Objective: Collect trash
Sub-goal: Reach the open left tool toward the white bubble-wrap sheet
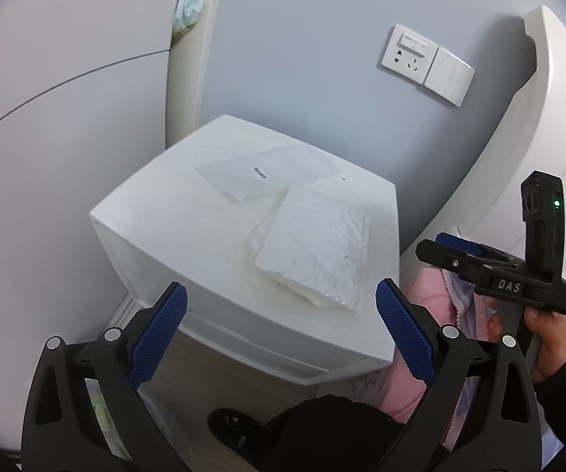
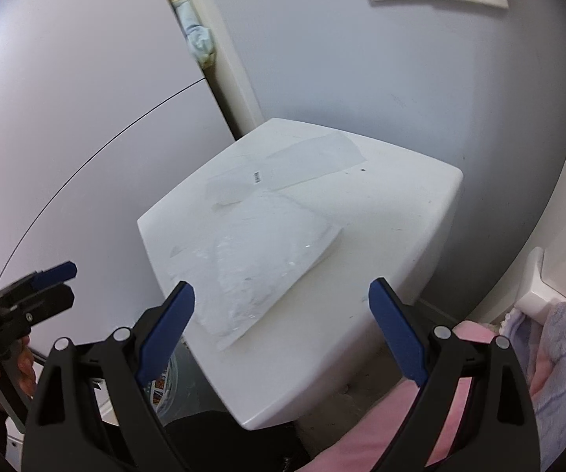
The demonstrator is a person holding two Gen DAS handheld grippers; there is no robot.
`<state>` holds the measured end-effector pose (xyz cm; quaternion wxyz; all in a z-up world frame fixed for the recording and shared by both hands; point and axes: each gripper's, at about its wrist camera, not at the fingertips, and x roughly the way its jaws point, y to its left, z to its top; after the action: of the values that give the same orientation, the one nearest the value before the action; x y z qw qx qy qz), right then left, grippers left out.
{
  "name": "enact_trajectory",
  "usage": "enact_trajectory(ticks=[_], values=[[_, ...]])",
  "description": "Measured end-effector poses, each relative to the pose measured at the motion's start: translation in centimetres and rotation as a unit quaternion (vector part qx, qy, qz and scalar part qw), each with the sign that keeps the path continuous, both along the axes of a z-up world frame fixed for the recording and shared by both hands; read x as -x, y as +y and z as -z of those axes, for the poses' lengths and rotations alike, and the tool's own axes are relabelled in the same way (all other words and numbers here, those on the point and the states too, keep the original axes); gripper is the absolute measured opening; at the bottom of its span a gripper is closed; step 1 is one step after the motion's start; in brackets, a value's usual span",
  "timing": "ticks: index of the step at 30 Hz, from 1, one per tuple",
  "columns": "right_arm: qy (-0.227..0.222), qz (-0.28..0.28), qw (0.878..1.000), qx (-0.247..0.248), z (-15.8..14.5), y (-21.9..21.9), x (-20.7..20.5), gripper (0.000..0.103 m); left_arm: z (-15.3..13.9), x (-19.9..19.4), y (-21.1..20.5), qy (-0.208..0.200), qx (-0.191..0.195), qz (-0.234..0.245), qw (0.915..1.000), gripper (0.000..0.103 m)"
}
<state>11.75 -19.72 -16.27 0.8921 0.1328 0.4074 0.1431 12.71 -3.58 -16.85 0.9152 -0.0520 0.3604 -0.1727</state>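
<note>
A white bubble-wrap bag (image 1: pixel 314 247) lies on the white bedside cabinet (image 1: pixel 173 216), partly over a flat clear plastic bag with a small barcode label (image 1: pixel 259 175). In the right wrist view the bubble-wrap bag (image 2: pixel 259 263) and the labelled clear bag (image 2: pixel 283 169) lie on the same cabinet top (image 2: pixel 401 204). My left gripper (image 1: pixel 281 306) is open and empty, just short of the cabinet's near edge. My right gripper (image 2: pixel 281 303) is open and empty, hovering over the near end of the bubble-wrap bag. The right gripper also shows in the left wrist view (image 1: pixel 452 251).
A wardrobe door (image 1: pixel 59 118) stands left of the cabinet. A wall socket and switch (image 1: pixel 426 63) sit above it. Pink and lilac bedding (image 2: pixel 538 373) and a white headboard (image 1: pixel 550 126) lie to the right. A black slipper (image 1: pixel 239 428) is on the floor.
</note>
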Motion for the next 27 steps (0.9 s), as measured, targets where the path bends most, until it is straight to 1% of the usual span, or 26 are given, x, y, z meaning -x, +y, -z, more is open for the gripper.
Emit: enact_trajectory(ticks=[4,8,11,19,22,27], values=[[0.001,-0.005,1.000,0.000,0.8,-0.6,-1.0,0.087,0.7,-1.3,-0.9,0.010,0.003,0.005,0.9999,0.094],[0.017,-0.007,0.999,-0.029,1.8,-1.1,-2.1,0.087,1.4,-2.2,-1.5,0.017,0.005,0.006,0.9998,0.094],[0.017,-0.008,0.999,-0.032,2.1,-1.1,-3.0,0.087,2.2,-2.8,-1.8,0.027,0.011,0.006,0.9996,0.094],[0.008,-0.044,0.998,-0.037,2.4,-1.6,-6.0,0.087,3.6,-4.4,-2.2,0.051,0.027,0.000,0.9984,0.094],[0.010,-0.065,0.997,-0.042,2.8,-1.9,-6.8,0.087,4.2,-5.0,-2.5,0.057,0.028,-0.002,0.9980,0.094],[0.024,-0.087,0.995,-0.040,3.8,-2.1,-8.0,0.087,5.3,-5.6,-2.8,0.064,0.044,-0.006,0.9969,0.094]])
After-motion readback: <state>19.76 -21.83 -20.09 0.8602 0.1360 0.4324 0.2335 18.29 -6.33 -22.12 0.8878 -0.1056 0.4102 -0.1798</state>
